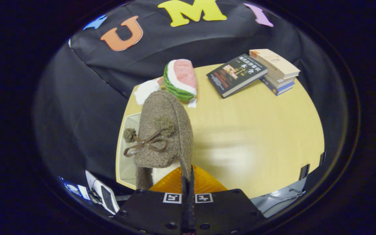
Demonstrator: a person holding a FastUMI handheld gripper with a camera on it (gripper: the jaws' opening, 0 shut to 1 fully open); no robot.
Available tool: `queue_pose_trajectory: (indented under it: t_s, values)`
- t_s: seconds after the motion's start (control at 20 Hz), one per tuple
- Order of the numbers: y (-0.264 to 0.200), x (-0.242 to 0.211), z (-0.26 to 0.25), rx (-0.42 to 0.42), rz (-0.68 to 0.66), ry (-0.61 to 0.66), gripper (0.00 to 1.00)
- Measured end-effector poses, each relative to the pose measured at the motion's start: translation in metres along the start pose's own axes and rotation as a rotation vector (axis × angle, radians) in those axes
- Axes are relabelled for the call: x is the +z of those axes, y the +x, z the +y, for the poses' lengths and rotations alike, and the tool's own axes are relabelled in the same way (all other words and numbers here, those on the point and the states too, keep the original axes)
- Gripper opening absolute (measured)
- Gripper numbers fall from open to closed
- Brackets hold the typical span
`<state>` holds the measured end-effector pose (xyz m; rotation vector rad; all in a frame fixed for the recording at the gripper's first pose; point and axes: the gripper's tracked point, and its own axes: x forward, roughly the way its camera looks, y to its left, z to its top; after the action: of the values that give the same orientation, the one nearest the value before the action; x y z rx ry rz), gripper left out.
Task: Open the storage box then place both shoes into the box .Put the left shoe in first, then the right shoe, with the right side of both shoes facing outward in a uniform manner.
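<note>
Gripper (188, 178) fingers closed together, pinching the heel rim of the brown shoe (163, 130); shoe hangs above the table (256, 130); orange storage box (204, 184) below it.

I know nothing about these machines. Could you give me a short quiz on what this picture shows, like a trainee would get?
1. True or false: the fingers are shut on the brown shoe.
2. What lies just beyond the shoe: A) a plush watermelon slice B) a mug?
3. What trims the shoe's top?

Key:
1. True; they pinch its edge.
2. A.
3. A brown bow with pompoms.
</note>
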<state>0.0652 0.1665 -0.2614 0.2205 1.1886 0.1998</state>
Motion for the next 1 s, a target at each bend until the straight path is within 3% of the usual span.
queue_pose_trajectory:
  t_s: [0.15,0.3,0.5,0.8,1.0]
  values:
    - [0.029,-0.003,0.040,-0.013,0.022,-0.014,0.00]
    - [0.069,-0.008,0.056,-0.092,0.059,-0.020,0.00]
    - [0.116,-0.017,0.037,-0.243,0.103,-0.016,0.00]
    - [0.140,-0.014,0.036,-0.354,0.125,-0.015,0.00]
    - [0.151,-0.014,0.033,-0.382,0.128,-0.005,0.01]
